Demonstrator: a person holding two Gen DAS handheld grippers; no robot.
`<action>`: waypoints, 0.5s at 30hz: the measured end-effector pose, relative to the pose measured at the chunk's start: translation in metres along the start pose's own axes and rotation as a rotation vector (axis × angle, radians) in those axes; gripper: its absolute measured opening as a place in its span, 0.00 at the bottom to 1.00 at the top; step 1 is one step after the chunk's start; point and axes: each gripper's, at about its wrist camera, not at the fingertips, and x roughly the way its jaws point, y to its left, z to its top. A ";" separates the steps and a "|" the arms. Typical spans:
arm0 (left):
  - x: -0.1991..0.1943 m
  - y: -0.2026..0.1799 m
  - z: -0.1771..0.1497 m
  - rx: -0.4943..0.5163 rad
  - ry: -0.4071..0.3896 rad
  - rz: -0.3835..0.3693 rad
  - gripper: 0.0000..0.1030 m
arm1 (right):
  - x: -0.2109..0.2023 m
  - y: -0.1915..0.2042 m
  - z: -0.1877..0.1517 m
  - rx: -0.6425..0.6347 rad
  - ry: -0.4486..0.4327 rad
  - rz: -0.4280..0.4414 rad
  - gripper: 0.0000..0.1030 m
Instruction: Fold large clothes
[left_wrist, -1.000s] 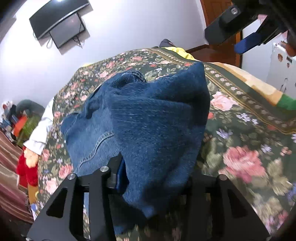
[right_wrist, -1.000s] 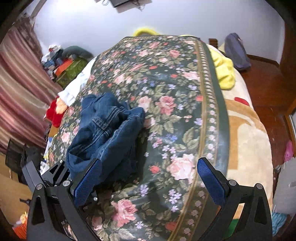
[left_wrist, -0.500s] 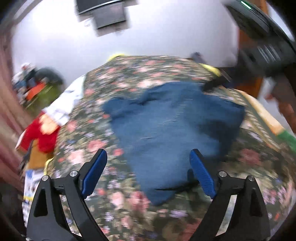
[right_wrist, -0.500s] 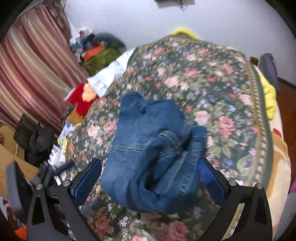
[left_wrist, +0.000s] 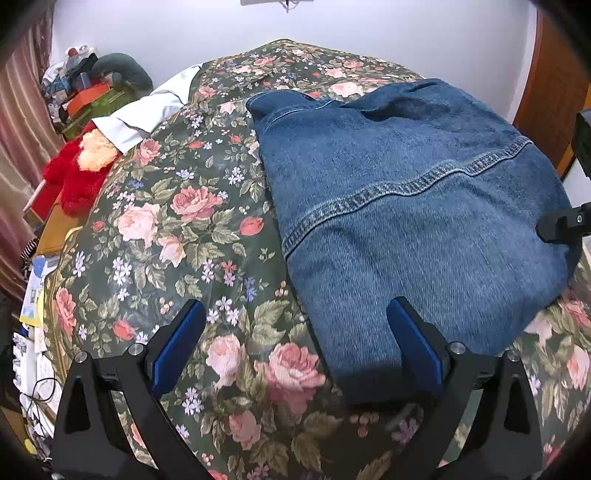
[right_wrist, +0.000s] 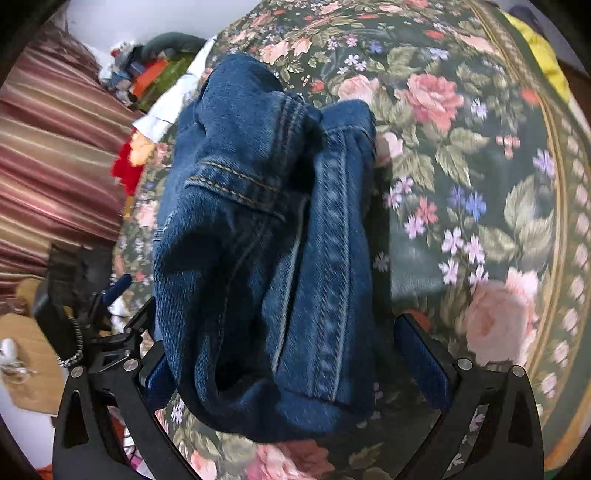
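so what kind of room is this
Most likely a bedroom at home: folded jeans lie on a bed with a floral bedspread, striped curtains hang to one side, and clutter is piled by the wall.

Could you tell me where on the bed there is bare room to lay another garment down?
Bare bedspread lies left of the folded jeans, between them and the red plush toy, and beyond them toward the wall. It is crowded along the left edge: white cloth, toy, floor clutter.
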 end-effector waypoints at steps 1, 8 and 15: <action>-0.002 0.002 -0.001 -0.003 0.007 -0.009 0.97 | -0.002 0.000 -0.003 -0.007 -0.002 -0.001 1.00; -0.019 0.013 0.005 0.050 0.032 -0.007 0.97 | -0.021 0.009 -0.013 -0.065 0.000 -0.086 1.00; -0.035 0.045 0.033 -0.026 -0.018 -0.051 0.97 | -0.053 0.037 0.003 -0.168 -0.059 -0.169 1.00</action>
